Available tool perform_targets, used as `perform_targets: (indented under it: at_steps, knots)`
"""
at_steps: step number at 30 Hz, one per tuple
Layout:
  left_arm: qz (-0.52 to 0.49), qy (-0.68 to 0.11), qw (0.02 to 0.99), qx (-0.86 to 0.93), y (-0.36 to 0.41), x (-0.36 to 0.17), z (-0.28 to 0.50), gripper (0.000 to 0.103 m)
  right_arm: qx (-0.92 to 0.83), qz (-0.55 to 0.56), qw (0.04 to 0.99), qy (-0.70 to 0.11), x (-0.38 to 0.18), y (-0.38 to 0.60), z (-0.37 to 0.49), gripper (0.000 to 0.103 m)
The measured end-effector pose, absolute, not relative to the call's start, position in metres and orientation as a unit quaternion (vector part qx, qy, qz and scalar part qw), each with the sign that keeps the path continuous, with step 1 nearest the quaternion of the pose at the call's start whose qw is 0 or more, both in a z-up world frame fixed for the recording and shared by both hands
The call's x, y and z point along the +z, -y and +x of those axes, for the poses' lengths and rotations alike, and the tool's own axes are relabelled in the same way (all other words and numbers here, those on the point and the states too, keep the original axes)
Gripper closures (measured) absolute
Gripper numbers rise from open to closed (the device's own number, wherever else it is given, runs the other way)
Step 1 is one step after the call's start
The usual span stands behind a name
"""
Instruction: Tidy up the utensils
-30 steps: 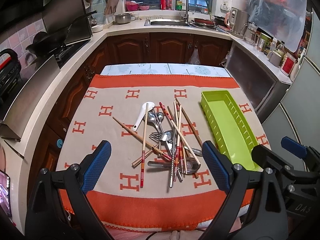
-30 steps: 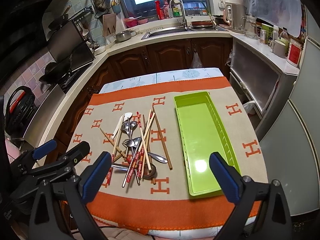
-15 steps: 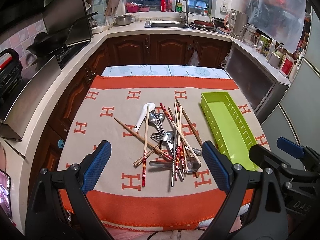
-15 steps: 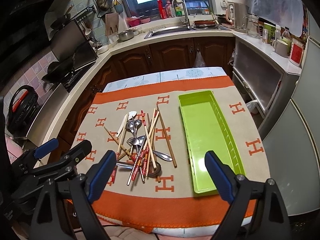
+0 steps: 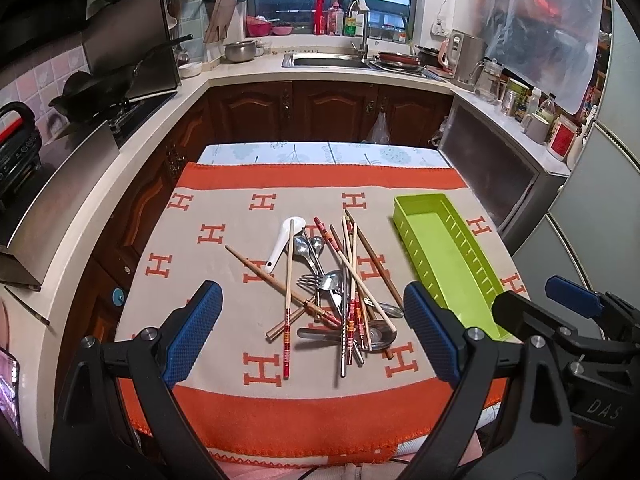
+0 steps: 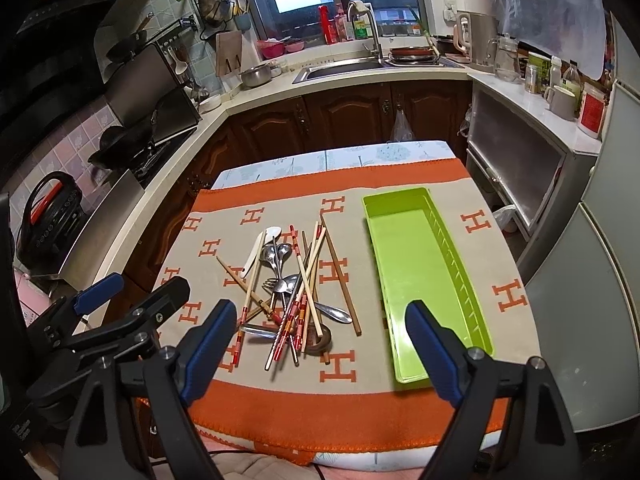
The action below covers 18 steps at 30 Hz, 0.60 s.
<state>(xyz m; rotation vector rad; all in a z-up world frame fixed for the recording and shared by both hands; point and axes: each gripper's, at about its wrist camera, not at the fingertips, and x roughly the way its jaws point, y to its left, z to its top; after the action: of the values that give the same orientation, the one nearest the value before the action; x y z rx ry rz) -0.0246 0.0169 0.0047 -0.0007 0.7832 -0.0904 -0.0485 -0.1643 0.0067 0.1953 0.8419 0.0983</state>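
Observation:
A heap of utensils [image 5: 336, 292] [image 6: 292, 288] lies mid-table on an orange and beige cloth: several chopsticks, metal spoons, a fork [image 5: 310, 280] and a white ceramic spoon [image 5: 284, 240] [image 6: 260, 250]. To its right stands an empty lime-green tray [image 5: 444, 264] [image 6: 424, 276]. My left gripper [image 5: 312, 332] hangs open above the near edge, in front of the heap. My right gripper [image 6: 320, 352] is open too, nearer the tray, with nothing between its fingers. Each gripper shows at the edge of the other's view.
The cloth-covered table [image 5: 280, 420] sits inside a U-shaped kitchen counter with a sink [image 5: 328, 60] at the back, a stove and wok [image 5: 96, 92] at left, and a kettle [image 5: 460, 56] and jars at right. A grey fridge [image 6: 600, 280] stands close on the right.
Both grippers have drifted slightly back and up from the table, so heap and tray sit a little farther off. Nothing on the cloth has moved. Both stay open.

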Motion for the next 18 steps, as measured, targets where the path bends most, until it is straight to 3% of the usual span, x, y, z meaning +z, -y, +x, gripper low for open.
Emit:
perform_targets:
  at_steps: [18]
  knots:
    - [0.001, -0.393, 0.918, -0.044, -0.042, 0.000, 0.003, 0.012, 0.060, 0.085, 0.908, -0.406, 0.009, 0.156, -0.031, 0.019]
